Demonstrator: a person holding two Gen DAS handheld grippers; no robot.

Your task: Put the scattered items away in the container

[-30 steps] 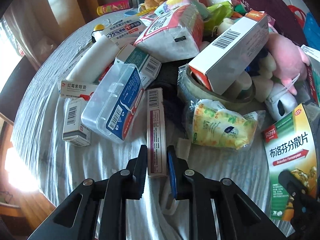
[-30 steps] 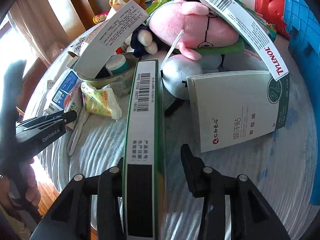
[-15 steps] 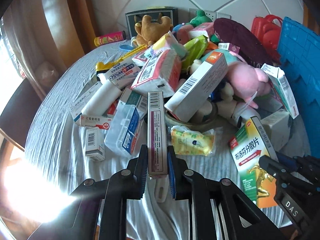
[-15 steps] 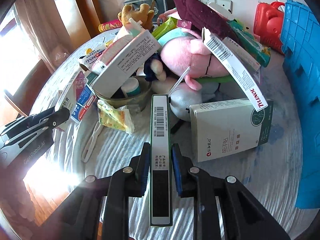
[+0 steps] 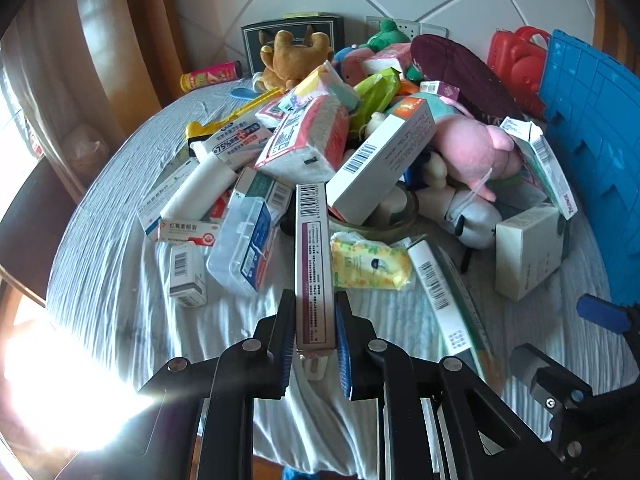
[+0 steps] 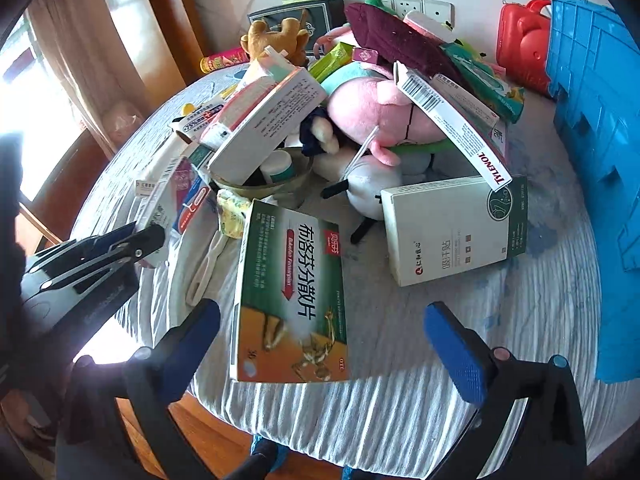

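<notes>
My left gripper [image 5: 315,334] is shut on a narrow white-and-purple medicine box [image 5: 314,264], held lengthwise above the cloth. My right gripper [image 6: 322,330] stands wide open. Between its fingers, flat on the table, lies the green ibuprofen box [image 6: 292,296], seen edge-on as the green box [image 5: 448,292] in the left wrist view. The blue crate [image 6: 596,152] stands at the right, also seen as the blue crate [image 5: 592,160]. A heap of boxes and toys covers the middle of the table.
A glass bowl [image 6: 264,188] holds a long white box [image 6: 268,124] and a small bottle. A pink plush [image 6: 372,108], a white-green box [image 6: 452,228], a clear plastic case [image 5: 242,248], a red container [image 6: 520,44]. The table's front edge [image 6: 360,420] is near.
My right gripper has opened and let go of the green ibuprofen box, which now lies flat on the cloth. My left gripper has lifted and drawn back with the narrow box.
</notes>
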